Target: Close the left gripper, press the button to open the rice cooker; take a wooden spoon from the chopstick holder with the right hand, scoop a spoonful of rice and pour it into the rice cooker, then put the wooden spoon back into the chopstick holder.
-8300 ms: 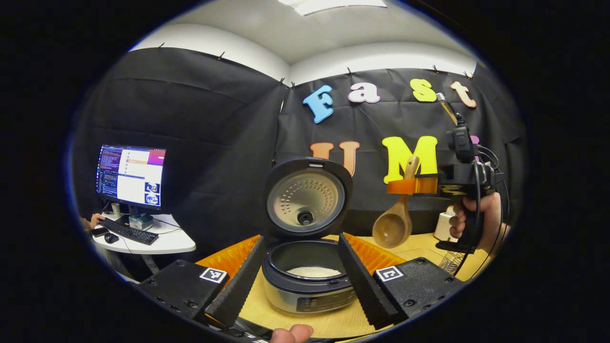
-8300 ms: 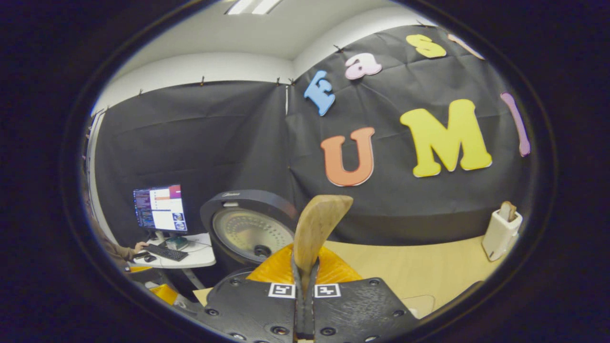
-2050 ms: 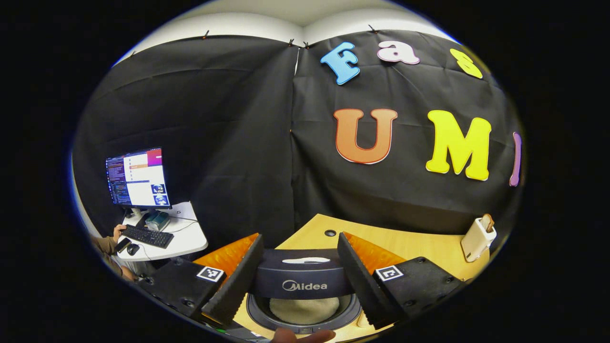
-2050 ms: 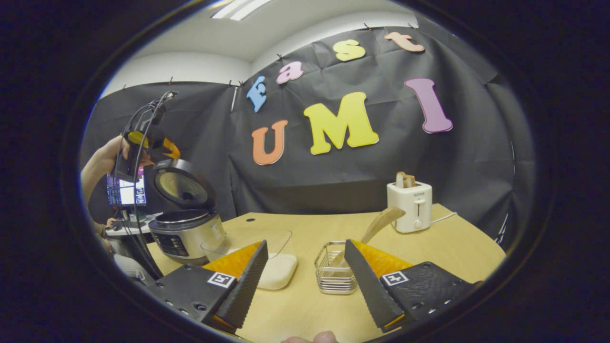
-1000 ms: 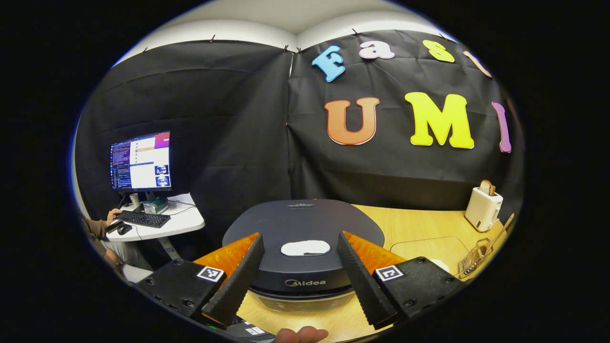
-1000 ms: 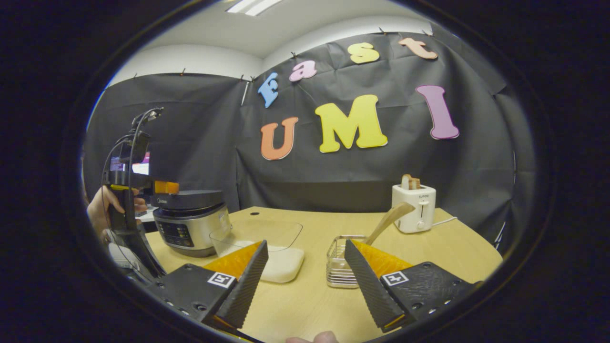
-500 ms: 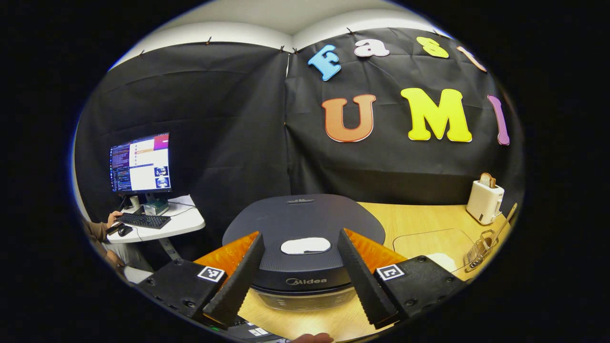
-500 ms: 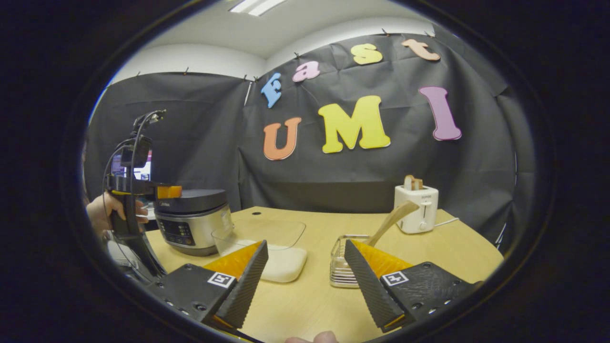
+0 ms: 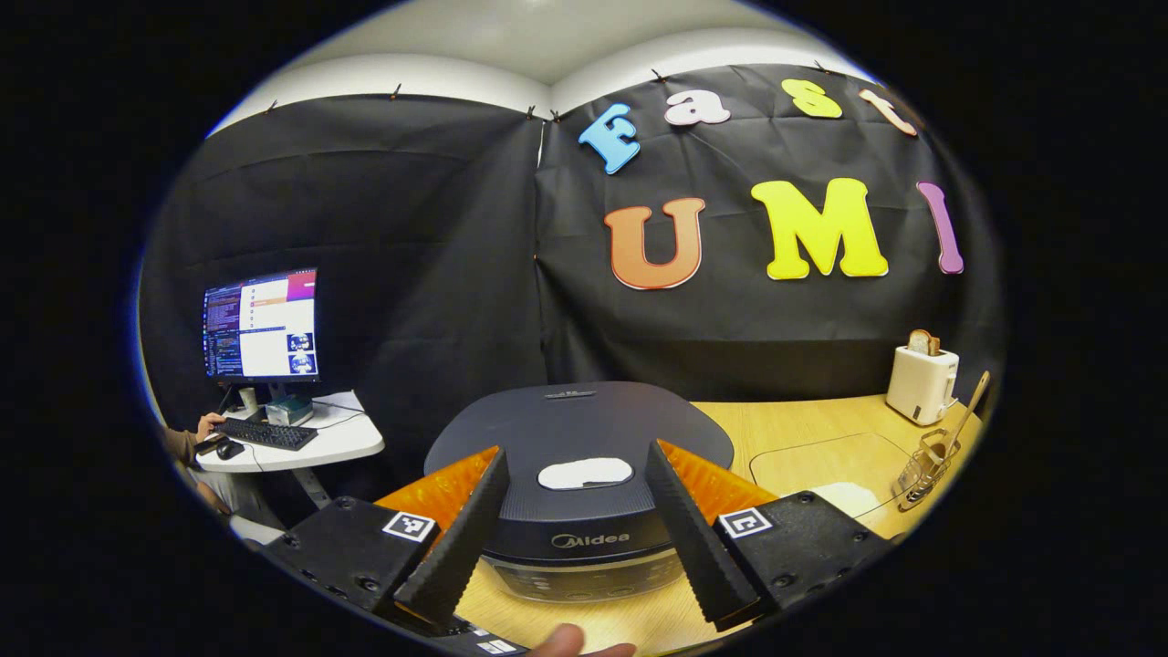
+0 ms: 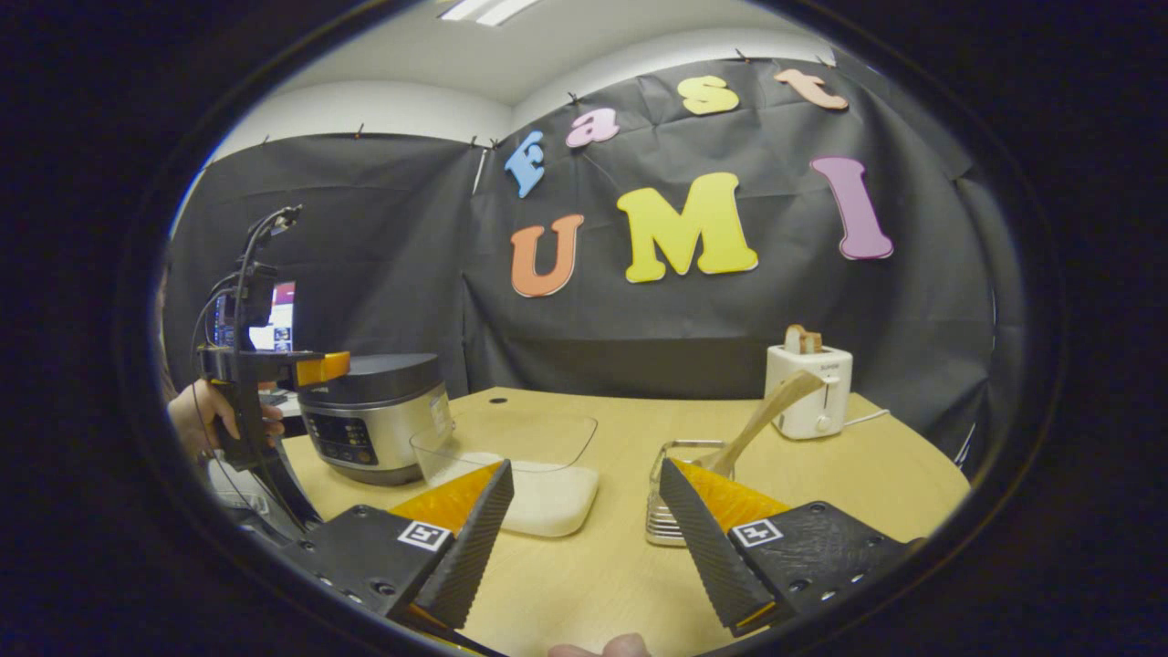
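Both hand-held grippers, left (image 9: 577, 525) & right (image 10: 584, 525), wide open w/ nothing held; rice cooker (image 9: 578, 456) lid shut at worktop (image 10: 593, 566) left edge.

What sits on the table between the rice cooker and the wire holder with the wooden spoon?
A clear container holding white rice sits between the rice cooker and chopstick holder, seen in the right gripper view.

Left gripper (image 9: 575, 538): two long wedge-shaped fingers with ribbed inner faces, each bolted to a flat black plate with visible screw heads and a small square black-and-white marker. Right gripper (image 10: 584, 538): same build, same markers and screws. Seen from the right gripper view, the left unit has a pistol-style black handle, with black cables looping above it to a top-mounted module.
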{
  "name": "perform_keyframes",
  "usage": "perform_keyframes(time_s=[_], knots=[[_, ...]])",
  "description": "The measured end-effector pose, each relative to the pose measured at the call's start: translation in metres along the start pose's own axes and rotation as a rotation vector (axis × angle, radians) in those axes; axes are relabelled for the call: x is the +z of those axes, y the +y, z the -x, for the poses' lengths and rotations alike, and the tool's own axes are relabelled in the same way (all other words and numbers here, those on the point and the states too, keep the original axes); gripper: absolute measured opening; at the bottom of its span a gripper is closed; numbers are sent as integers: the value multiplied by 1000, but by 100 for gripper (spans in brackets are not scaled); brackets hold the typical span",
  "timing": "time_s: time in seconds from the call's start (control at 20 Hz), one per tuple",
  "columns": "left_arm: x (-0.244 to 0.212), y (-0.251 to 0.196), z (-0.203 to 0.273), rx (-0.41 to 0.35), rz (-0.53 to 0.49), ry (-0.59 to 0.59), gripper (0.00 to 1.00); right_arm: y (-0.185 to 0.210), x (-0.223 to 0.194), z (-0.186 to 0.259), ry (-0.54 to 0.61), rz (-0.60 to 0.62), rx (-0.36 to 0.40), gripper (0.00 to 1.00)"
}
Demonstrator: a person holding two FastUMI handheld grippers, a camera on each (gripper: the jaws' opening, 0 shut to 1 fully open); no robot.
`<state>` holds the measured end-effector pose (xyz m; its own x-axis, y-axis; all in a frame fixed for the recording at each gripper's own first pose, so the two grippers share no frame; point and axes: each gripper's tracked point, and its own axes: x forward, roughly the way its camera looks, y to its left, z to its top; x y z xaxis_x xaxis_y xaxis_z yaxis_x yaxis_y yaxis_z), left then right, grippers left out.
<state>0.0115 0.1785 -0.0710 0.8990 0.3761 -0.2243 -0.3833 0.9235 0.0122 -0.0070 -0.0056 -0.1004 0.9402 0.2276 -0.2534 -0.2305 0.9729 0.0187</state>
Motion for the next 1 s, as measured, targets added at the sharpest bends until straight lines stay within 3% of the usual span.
perform_keyframes(time_s=[0.15, 0.3, 0.35, 0.45, 0.55, 0.6, 0.65, 0.7, 0.75, 0.95, 1.0], knots=[[0, 0, 0, -4, 0, -8, 97, -5, 9, 3, -12, 7, -24, 96], [21, -17, 16, -46, -26, -60, 97, -11, 23, 7, -48, -3, -65, 91], [29, -25, 22, -71, -35, -82, 97, -13, 29, 8, -61, -1, -78, 95], [41, -46, 36, -135, -30, -118, 97, -20, 37, 10, -87, -1, -117, 91], [47, -73, 50, -216, -19, -135, 96, -29, 47, 16, -114, -25, -155, 96], [51, -88, 59, -259, -20, -150, 96, -31, 50, 19, -125, -28, -169, 91], [53, -100, 66, -301, -27, -168, 97, -35, 54, 22, -140, -23, -189, 95], [55, -112, 72, -336, -23, -181, 96, -38, 57, 26, -149, -14, -206, 91], [54, -122, 78, -367, -5, -189, 97, -40, 58, 29, -151, -3, -222, 95], [45, -154, 101, -470, 47, -177, 98, -49, 64, 46, -172, 33, -286, 95], [43, -158, 103, -477, 34, -177, 98, -50, 65, 49, -179, 34, -300, 91]])
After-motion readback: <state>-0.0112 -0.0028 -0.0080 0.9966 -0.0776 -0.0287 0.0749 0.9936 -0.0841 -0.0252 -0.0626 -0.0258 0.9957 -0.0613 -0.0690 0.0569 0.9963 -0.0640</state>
